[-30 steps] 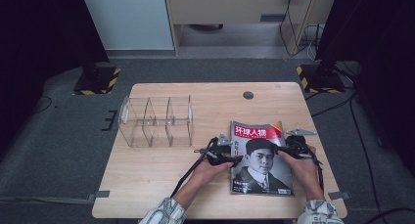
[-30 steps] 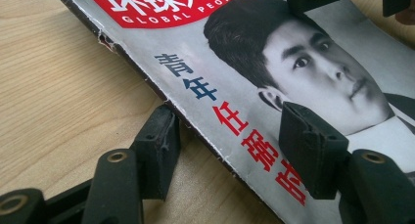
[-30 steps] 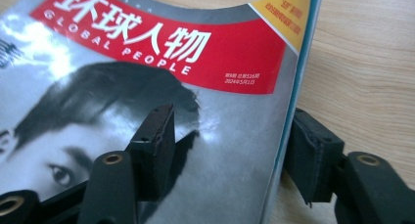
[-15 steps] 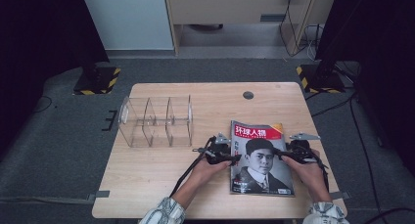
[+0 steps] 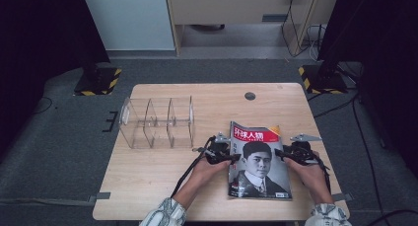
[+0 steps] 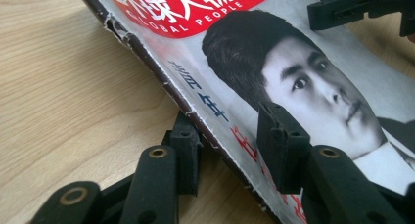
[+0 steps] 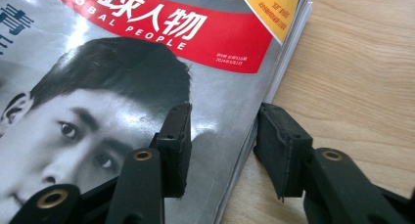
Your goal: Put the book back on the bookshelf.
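Both grippers straddling the magazine's (image 5: pixel 260 162) side edges, jaws apart.

Left gripper (image 6: pixel 230 141) spread across its worn spine, my right gripper (image 7: pixel 222 145) across the page edge; nothing clamped. Magazine lies on the table (image 5: pixel 157 171), near-right, beside a clear divider rack (image 5: pixel 157 122).

A person is wearing light patterned sleeves and gripping a black two-jaw left gripper (image 5: pixel 235 157) and right gripper (image 5: pixel 279 152); each is carrying a grey three-cornered plate on top, brass-ringed pivots are showing along the black jaw links, and a black cable is trailing from the left one
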`<state>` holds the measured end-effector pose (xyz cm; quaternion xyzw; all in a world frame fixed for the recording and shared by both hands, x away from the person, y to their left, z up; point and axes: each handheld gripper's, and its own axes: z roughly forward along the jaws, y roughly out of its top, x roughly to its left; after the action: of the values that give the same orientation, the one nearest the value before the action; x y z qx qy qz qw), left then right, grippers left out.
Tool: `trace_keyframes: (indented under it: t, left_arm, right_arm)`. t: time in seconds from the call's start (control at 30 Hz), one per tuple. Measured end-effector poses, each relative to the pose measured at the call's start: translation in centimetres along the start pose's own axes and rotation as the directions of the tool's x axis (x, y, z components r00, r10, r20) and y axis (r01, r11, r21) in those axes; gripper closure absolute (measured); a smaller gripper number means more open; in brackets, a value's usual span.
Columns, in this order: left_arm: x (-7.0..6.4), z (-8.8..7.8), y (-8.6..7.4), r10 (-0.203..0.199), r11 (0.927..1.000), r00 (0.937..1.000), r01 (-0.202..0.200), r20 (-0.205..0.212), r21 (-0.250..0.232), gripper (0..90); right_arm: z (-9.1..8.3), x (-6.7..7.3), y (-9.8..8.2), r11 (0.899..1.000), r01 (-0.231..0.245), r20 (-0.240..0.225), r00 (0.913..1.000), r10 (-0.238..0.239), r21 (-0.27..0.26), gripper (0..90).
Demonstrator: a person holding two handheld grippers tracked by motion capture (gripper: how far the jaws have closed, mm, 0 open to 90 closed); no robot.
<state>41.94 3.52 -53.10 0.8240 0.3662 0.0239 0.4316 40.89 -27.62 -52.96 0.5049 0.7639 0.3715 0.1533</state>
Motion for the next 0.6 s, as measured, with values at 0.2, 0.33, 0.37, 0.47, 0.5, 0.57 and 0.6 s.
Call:
trace_keyframes:
  t: [0.2, 0.33, 0.37, 0.47, 0.5, 0.57, 0.6]
  left_arm:
    - [0.3, -0.1, 0.0, -0.012, 0.9997, 0.9998, 0.012, 0.019, 0.02, 63.1]
    - [0.6, -0.3, 0.1, -0.011, 0.9997, 0.9998, 0.011, 0.017, 0.022, 63.0]
    - [0.6, -0.3, 0.1, -0.011, 0.9997, 0.9998, 0.01, 0.017, 0.024, 62.9]
    - [0.7, -0.4, 0.1, -0.018, 0.9993, 0.9997, 0.018, 0.019, 0.032, 62.5]
    - [0.9, -0.4, 0.1, -0.024, 0.9988, 0.9995, 0.023, 0.022, 0.044, 62.4]
    - [0.9, -0.5, 0.2, -0.025, 0.9984, 0.9993, 0.024, 0.026, 0.052, 62.4]
    - [0.9, -0.5, 0.2, -0.024, 0.9982, 0.9993, 0.023, 0.027, 0.055, 62.6]
  right_arm:
    - [0.2, 0.4, 0.0, 1.0, 0.001, -0.02, 0.9998, -0.001, 0.0, 61.7]
    - [0.3, 0.5, 0.1, 1.0, 0.012, -0.03, 0.9995, -0.013, -0.006, 64.0]
    - [0.3, 0.6, 0.1, 1.0, 0.011, -0.032, 0.9994, -0.011, -0.005, 64.5]
    - [0.4, 0.8, 0.1, 1.0, 0.026, -0.04, 0.9989, -0.026, -0.004, 66.0]
    - [0.4, 0.9, 0.1, 1.0, 0.025, -0.042, 0.9988, -0.025, -0.006, 66.2]
    - [0.5, 1.0, 0.2, 0.999, 0.038, -0.04, 0.9985, -0.038, -0.009, 66.7]
    - [0.5, 1.1, 0.2, 0.999, 0.04, -0.041, 0.9984, -0.04, -0.01, 67.1]
